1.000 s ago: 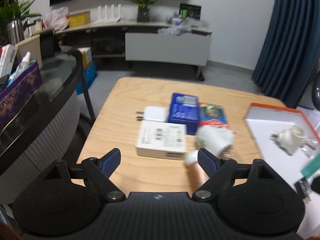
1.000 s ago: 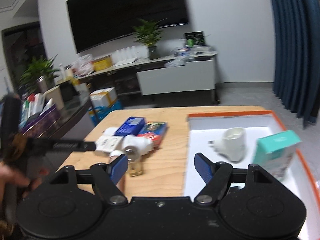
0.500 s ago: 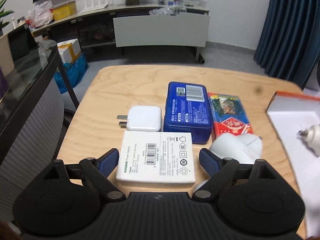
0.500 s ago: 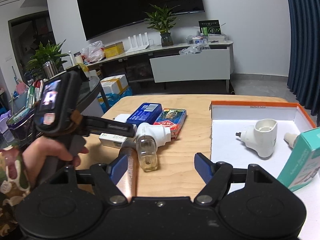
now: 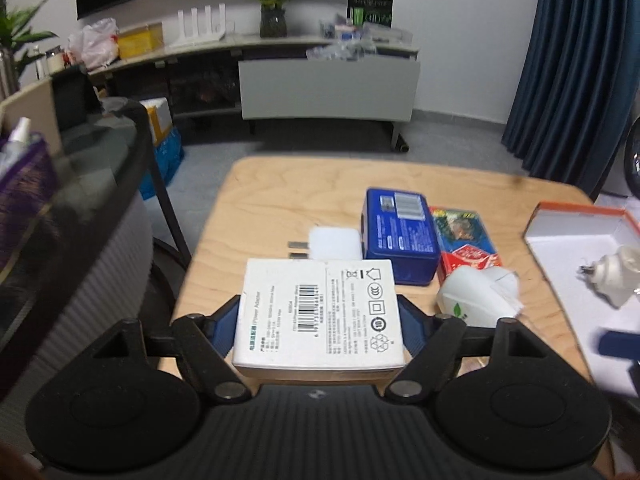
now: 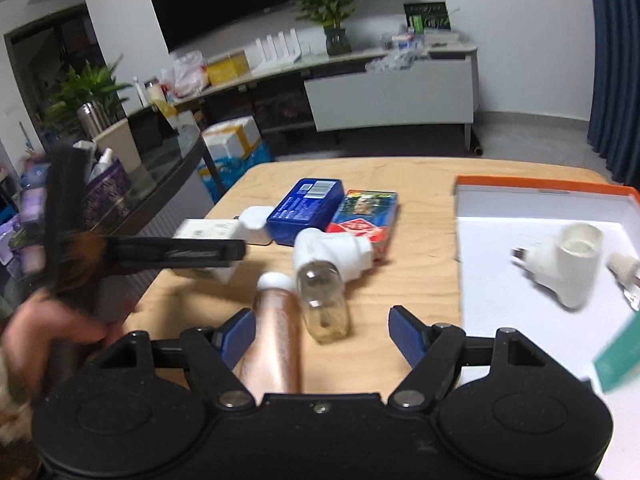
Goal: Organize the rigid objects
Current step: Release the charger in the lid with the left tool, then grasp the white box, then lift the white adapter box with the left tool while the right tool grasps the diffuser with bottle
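Observation:
My left gripper (image 5: 320, 322) is shut on a white power adapter box (image 5: 320, 312), with one finger against each side of it; it also shows in the right wrist view (image 6: 208, 232) between the left gripper's fingers (image 6: 180, 254). My right gripper (image 6: 322, 334) is open and empty above the table, over a pink bottle (image 6: 276, 340) and the clear bottle (image 6: 322, 300) of a white plug-in device (image 6: 332, 252). A white charger (image 5: 334, 244), a blue tin (image 5: 398, 234) and a red-green pack (image 5: 464, 240) lie behind the box.
A white tray with an orange rim (image 6: 540, 186) sits at the right, holding a white plug-in device (image 6: 568, 264) and a teal box (image 6: 618, 356). A dark glass counter (image 5: 80, 168) stands left of the wooden table (image 5: 280, 196).
My left gripper has moved forward around the white box and shut on its sides. My right gripper has dropped lower toward the bottles.

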### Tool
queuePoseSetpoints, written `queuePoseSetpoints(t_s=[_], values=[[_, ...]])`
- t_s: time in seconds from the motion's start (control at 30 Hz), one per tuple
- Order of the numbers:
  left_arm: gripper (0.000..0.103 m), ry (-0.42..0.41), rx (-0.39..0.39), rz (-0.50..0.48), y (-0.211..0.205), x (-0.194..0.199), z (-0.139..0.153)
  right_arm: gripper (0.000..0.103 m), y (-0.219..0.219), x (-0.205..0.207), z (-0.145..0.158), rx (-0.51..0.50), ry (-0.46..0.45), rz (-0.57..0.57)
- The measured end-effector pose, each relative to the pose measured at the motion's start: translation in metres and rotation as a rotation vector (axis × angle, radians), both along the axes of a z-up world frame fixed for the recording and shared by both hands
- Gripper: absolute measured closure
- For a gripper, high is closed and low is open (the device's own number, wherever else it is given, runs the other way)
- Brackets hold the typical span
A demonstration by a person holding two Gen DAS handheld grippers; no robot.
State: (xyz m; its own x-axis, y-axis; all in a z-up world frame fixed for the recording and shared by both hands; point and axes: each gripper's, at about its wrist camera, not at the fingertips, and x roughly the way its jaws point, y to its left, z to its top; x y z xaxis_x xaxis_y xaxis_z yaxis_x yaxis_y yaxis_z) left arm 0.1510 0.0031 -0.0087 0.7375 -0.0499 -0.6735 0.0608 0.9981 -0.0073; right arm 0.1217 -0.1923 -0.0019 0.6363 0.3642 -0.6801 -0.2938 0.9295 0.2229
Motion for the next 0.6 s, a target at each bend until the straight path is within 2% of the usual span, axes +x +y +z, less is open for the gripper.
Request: queuePoseSetpoints(t_s=[0.1, 0.23, 0.3, 0.4, 0.47, 0.6], values=[[0.024, -0.044, -0.018, 0.004, 0.012, -0.02, 0.016, 0.016, 0.021, 0.025, -0.007, -0.046, 0.026, -0.024], [0.024, -0.056, -0.055, 0.013, 0.024, -0.029, 0.021, 0.017, 0.041, 0.053, -0.024, -0.115, 0.085, -0.08], [0.024, -0.056, -0.055, 0.019, 0.027, -0.028, 0.019, 0.019, 0.041, 0.063, -0.028, -0.083, 0.105, -0.096], [0.024, -0.057, -0.08, 0.021, 0.033, -0.028, 0.018, 0.044, 0.045, 0.073, -0.039, -0.137, 0.164, -0.105], [0.024, -0.065, -0.085, 0.026, 0.035, -0.028, 0.019, 0.054, 0.046, 0.067, -0.041, -0.166, 0.134, -0.088], [0.024, -0.075, -0.079, 0.04, 0.04, -0.03, 0.02, 0.056, 0.034, 0.053, -0.03, -0.136, 0.091, -0.099]])
